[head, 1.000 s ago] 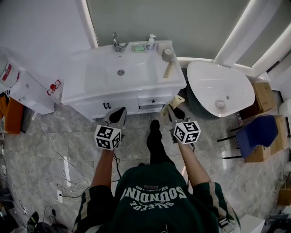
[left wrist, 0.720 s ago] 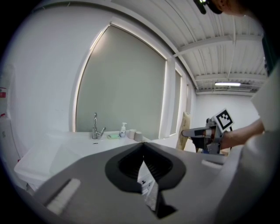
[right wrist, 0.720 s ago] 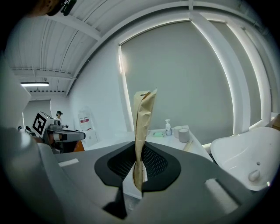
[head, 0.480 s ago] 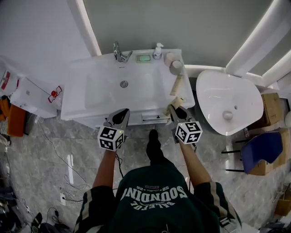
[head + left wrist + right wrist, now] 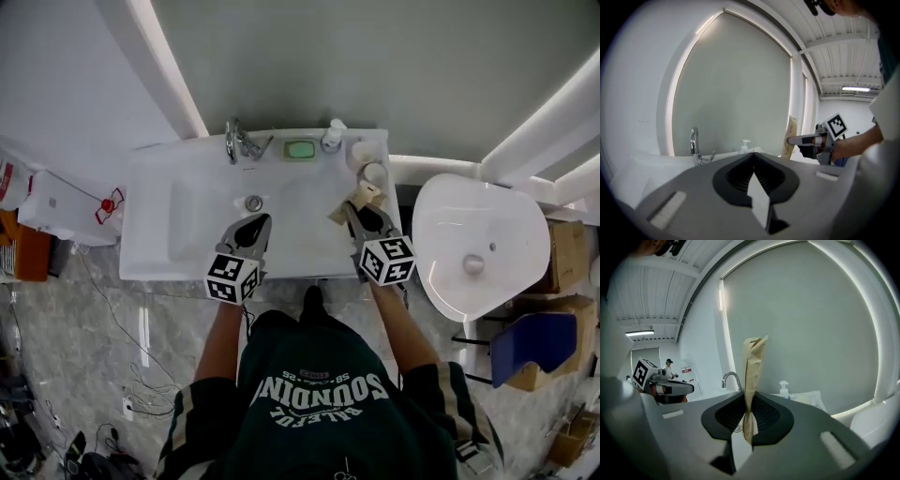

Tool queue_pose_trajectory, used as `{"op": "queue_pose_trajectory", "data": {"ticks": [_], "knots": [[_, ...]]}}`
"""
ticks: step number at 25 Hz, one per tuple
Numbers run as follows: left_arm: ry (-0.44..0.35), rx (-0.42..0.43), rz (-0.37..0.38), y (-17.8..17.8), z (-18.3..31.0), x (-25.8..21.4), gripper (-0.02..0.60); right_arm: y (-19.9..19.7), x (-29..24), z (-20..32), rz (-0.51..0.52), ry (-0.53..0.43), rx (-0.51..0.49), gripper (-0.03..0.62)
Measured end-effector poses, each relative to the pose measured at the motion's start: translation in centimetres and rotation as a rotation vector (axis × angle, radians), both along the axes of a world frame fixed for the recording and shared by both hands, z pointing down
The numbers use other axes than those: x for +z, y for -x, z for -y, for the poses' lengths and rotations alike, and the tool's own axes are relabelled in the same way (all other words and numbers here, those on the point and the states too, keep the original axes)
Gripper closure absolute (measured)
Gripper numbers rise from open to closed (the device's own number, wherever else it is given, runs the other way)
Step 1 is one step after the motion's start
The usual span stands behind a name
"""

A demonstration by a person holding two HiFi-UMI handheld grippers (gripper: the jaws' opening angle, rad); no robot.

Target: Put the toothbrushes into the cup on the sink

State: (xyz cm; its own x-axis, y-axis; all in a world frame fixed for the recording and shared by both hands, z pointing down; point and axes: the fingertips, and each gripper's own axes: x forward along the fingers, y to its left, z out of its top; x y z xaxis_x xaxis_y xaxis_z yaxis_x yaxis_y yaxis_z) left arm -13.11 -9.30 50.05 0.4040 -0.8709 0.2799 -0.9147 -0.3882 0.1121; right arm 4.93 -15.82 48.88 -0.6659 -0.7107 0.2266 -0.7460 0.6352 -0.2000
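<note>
My right gripper [image 5: 359, 212] is shut on a toothbrush in a tan paper wrapper [image 5: 351, 202], over the sink's right side. In the right gripper view the wrapper [image 5: 753, 376] stands upright between the closed jaws of that gripper [image 5: 749, 398]. A pale cup [image 5: 374, 173] stands just beyond it at the sink's [image 5: 187, 234] back right corner. My left gripper [image 5: 252, 230] hovers over the basin near the drain [image 5: 253, 202]. It is shut and empty [image 5: 753, 160]. From the left gripper view I see the right gripper [image 5: 812, 140] with the wrapper [image 5: 791, 137].
Along the sink's back edge are a faucet [image 5: 234, 142], a green soap bar [image 5: 300, 148], a pump bottle [image 5: 331, 138] and a second round container [image 5: 361, 152]. A white oval fixture [image 5: 478, 246] stands to the right, a blue chair [image 5: 525, 349] beyond it, a white cabinet [image 5: 52, 202] to the left.
The person has stepped up to the sink. Both grippers have moved from over the floor to over the sink, the right one still carrying the wrapped toothbrush.
</note>
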Motion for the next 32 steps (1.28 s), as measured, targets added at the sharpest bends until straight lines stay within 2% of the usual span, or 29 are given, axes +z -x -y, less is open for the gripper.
{"op": "queue_pose_trajectory", "data": {"ticks": [8, 15, 23, 29, 32], "knots": [[0.029, 0.05, 0.01, 0.9, 4.9, 1.1, 0.531, 2.3, 0.5, 4.8, 0.005, 0.009, 0.019, 0.549], [0.054, 0.069, -0.006, 1.6, 7.1, 2.2, 0.531, 2.9, 1.7, 5.9, -0.01, 0.031, 0.028, 0.549], [0.069, 0.07, -0.01, 0.7, 8.6, 2.9, 0.531, -0.5, 2.3, 10.0, -0.042, 0.029, 0.074, 0.549], [0.089, 0.026, -0.012, 1.1, 8.9, 3.7, 0.531, -2.8, 0.8, 15.2, -0.066, -0.016, 0.096, 0.549], [0.098, -0.002, -0.007, 1.6, 9.0, 4.0, 0.531, -3.7, 0.7, 17.6, -0.048, -0.008, 0.108, 0.549]]}}
